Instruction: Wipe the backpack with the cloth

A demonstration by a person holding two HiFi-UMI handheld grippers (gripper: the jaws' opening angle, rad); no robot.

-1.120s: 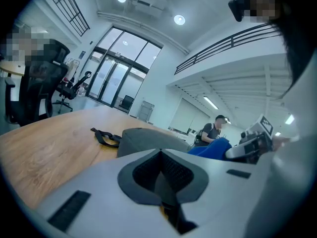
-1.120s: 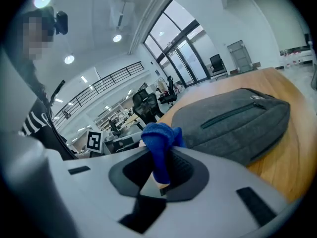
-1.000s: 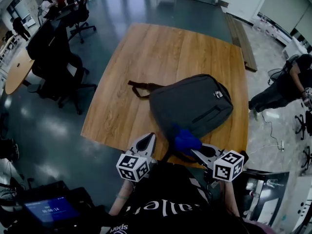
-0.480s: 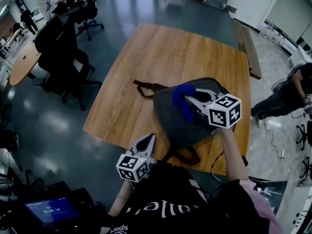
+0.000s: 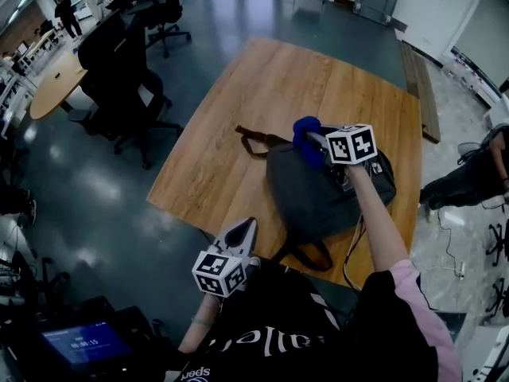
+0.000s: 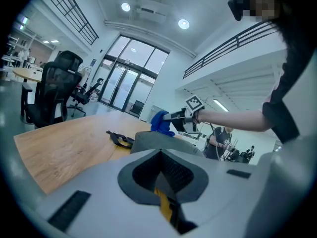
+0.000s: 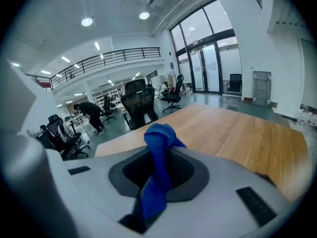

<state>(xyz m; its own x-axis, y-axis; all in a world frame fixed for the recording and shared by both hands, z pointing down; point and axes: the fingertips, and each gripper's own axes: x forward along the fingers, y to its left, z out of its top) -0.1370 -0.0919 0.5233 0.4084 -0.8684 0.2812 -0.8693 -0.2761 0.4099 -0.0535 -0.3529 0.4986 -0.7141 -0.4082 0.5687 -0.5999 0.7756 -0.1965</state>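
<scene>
A dark grey backpack (image 5: pixel 318 193) lies flat on the wooden table (image 5: pixel 238 134), its straps trailing to the left and toward me. My right gripper (image 5: pixel 312 139) hovers over the backpack's far end, shut on a blue cloth (image 5: pixel 304 133) that bunches past its jaws (image 7: pixel 157 148). In the left gripper view the backpack (image 6: pixel 163 139) and the blue cloth (image 6: pixel 161 123) show ahead. My left gripper (image 5: pixel 242 231) is held low by my body, off the table's near edge, jaws closed on nothing.
Black office chairs (image 5: pixel 119 70) stand left of the table on the dark floor. A round wooden table (image 5: pixel 56 82) is at the far left. A person (image 5: pixel 477 173) crouches at the right. A screen device (image 5: pixel 71 344) sits at lower left.
My right gripper has carried the blue cloth from the backpack's near end, across its top, to its far end. The left gripper has stayed put.
</scene>
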